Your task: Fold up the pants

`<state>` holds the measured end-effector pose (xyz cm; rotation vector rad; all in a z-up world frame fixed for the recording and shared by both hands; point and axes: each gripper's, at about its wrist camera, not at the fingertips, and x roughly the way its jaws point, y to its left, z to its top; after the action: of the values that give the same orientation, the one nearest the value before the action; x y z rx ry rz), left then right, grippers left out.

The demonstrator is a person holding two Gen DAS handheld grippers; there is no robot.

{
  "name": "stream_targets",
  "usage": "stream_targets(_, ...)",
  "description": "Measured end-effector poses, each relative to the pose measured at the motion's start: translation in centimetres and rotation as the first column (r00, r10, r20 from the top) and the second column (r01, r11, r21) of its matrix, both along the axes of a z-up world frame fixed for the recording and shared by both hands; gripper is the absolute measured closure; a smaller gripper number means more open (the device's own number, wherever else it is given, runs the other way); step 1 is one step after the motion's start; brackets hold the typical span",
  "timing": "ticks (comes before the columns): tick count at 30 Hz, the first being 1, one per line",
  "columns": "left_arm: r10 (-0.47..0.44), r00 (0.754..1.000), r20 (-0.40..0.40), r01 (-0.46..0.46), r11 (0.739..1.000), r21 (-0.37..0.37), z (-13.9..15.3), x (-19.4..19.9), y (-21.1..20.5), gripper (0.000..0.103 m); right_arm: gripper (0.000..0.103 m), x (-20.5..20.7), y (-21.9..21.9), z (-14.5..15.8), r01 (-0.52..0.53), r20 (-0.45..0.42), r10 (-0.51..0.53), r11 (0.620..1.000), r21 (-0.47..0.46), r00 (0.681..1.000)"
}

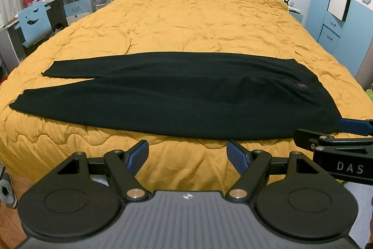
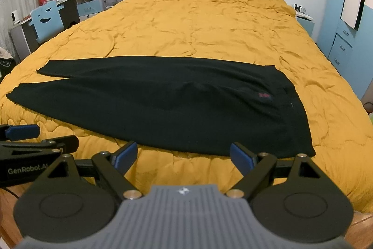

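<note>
I have my left gripper (image 1: 187, 153) and right gripper (image 2: 184, 155) spread wide, holding nothing, just short of the black pants (image 1: 177, 95) lying flat on the bed (image 1: 198, 15). They look soft and limp; I'd pinch waistband and cuffs.

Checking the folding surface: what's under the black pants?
The black pants lie flat on a yellow quilt covering the bed. Anything beneath the quilt is hidden.
</note>
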<state>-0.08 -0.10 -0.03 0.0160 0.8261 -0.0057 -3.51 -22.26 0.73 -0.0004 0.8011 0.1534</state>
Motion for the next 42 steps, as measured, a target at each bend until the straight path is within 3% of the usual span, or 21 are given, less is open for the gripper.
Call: stream_targets(42, 0.0, 1.0, 0.004, 0.0, 1.0, 0.003, -0.16, -0.11, -0.2, 0.014, 0.02, -0.05, -0.23, -0.04, 0.004, 0.003, -0.004, 1.0, 0.002, 1.0)
